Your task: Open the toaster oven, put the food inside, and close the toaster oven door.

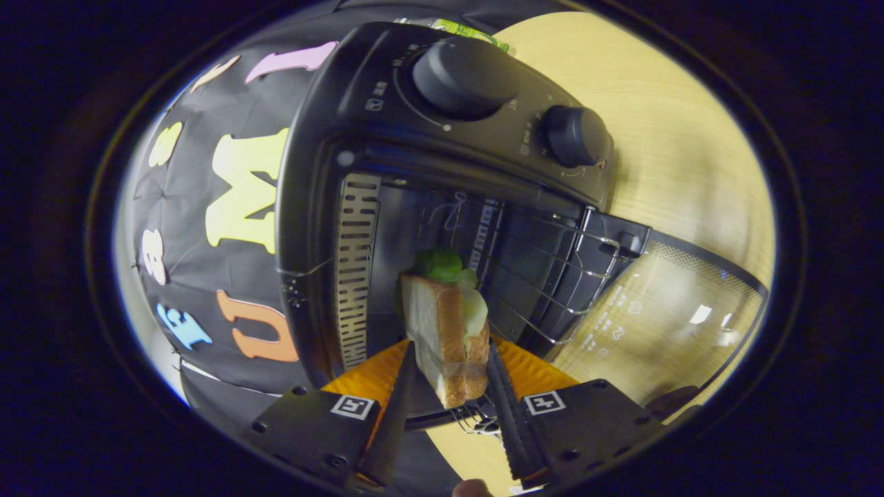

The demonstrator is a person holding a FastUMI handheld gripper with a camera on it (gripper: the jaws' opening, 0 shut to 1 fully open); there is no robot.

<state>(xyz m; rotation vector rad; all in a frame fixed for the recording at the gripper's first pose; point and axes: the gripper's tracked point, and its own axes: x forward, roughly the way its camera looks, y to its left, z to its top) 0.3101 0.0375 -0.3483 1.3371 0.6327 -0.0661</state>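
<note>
A black toaster oven (387, 90) stands close ahead, tilted in the gripper view, with its glass door (656, 324) swung fully open. A wire rack (552, 276) shows in the dark cavity and reaches out toward the door. My gripper (451, 348) is shut on a sandwich (442, 324) of light bread with green lettuce. Both fingers press its sides. The sandwich sits at the oven's mouth, its lettuce end pointing into the cavity.
Two round knobs, a large one (463, 76) and a smaller one (573, 134), sit on the oven's control panel. The oven rests on a pale wooden table (677, 138). A green packet (469, 31) peeks from behind the oven.
</note>
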